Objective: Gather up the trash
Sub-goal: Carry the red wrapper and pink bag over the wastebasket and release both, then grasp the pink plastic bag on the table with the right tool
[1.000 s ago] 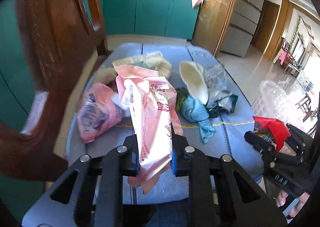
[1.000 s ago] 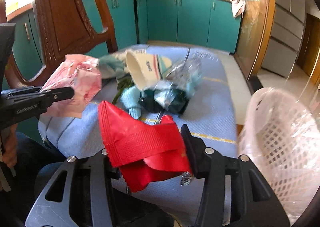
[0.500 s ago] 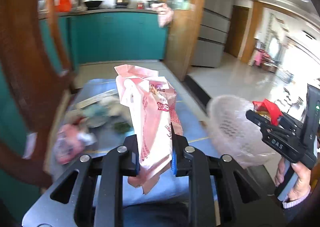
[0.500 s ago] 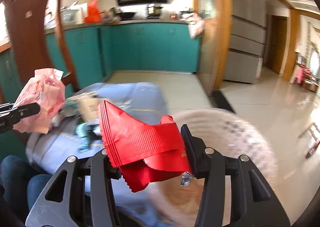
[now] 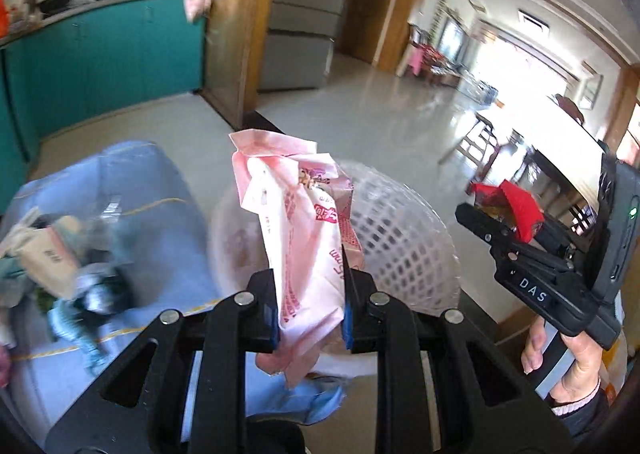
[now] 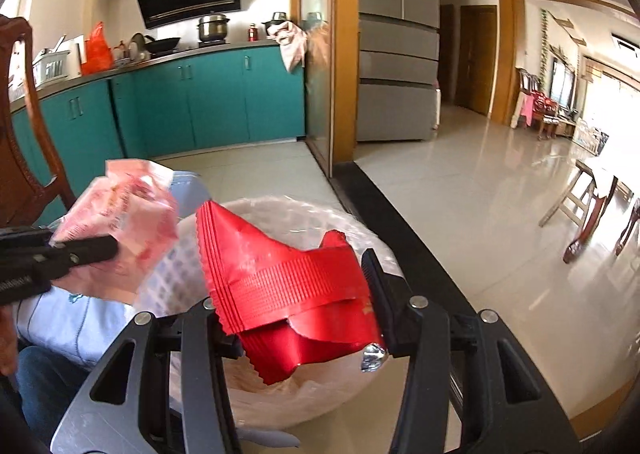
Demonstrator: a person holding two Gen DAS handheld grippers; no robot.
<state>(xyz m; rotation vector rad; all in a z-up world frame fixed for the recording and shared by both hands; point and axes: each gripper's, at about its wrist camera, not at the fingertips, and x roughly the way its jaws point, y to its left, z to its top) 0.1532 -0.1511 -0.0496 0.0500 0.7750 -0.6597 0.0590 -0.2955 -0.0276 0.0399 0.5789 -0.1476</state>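
My left gripper (image 5: 309, 310) is shut on a pink and white snack wrapper (image 5: 304, 230) and holds it upright over the near rim of a white lattice waste basket (image 5: 404, 246) lined with clear plastic. My right gripper (image 6: 298, 310) is shut on a red foil wrapper (image 6: 280, 286) and holds it above the same basket (image 6: 280, 398). In the left wrist view the right gripper (image 5: 500, 222) with the red wrapper (image 5: 516, 206) is right of the basket. In the right wrist view the left gripper (image 6: 86, 246) with the pink wrapper (image 6: 120, 222) is at the left.
Several pieces of trash (image 5: 68, 266) lie on a light blue cushioned seat (image 5: 160, 214) left of the basket. A wooden chair back (image 6: 20, 142) stands at the far left. Teal kitchen cabinets (image 6: 200, 102) are behind, a tiled floor (image 6: 480, 214) to the right.
Both grippers have swung right, away from the trash pile on the seat, each keeping its wrapper. The basket now lies under both of them.
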